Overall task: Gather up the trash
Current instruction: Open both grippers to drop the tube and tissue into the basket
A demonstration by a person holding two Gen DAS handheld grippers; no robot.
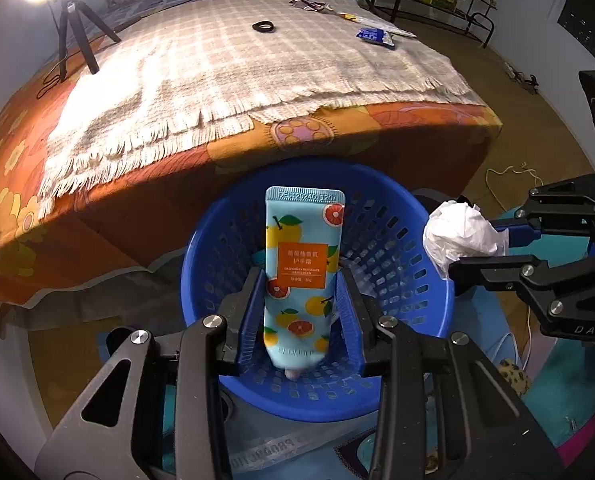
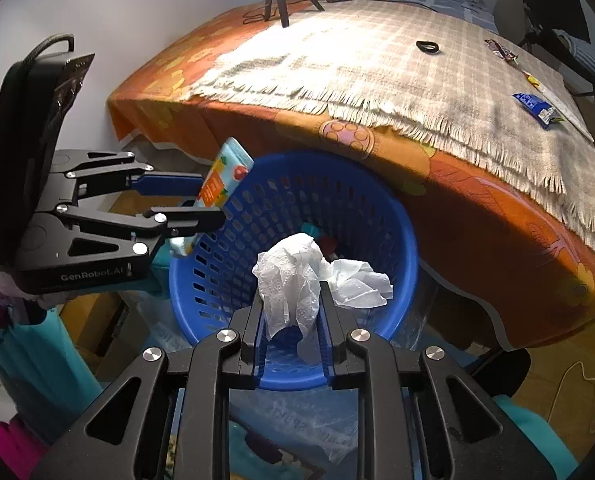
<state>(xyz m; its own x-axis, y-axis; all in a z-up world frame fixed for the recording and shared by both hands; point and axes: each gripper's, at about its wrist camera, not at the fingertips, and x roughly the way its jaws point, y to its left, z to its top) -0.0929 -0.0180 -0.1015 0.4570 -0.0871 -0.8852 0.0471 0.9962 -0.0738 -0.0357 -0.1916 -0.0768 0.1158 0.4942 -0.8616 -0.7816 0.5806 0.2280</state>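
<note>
My left gripper point(image 1: 300, 280) is shut on a light-blue hand cream tube point(image 1: 302, 264) printed with oranges, cap end down, held over the blue plastic basket point(image 1: 217, 248). From the right wrist view the same left gripper point(image 2: 213, 200) clamps the hand cream tube point(image 2: 221, 184) at the left rim of the basket point(image 2: 381, 208). My right gripper point(image 2: 291, 296) is shut on a crumpled white tissue point(image 2: 297, 276) above the basket's opening. In the left wrist view that right gripper point(image 1: 473, 252) holds the tissue point(image 1: 457, 236) just over the basket's right rim.
The bed with an orange cover point(image 1: 397, 120) and a checked fringed cloth point(image 1: 257, 64) stands just behind the basket. On the cloth lie a blue wrapper point(image 1: 375, 36), a dark ring point(image 1: 263, 27) and other wrappers point(image 1: 309, 5). A tripod point(image 1: 73, 28) stands at the bed's far left.
</note>
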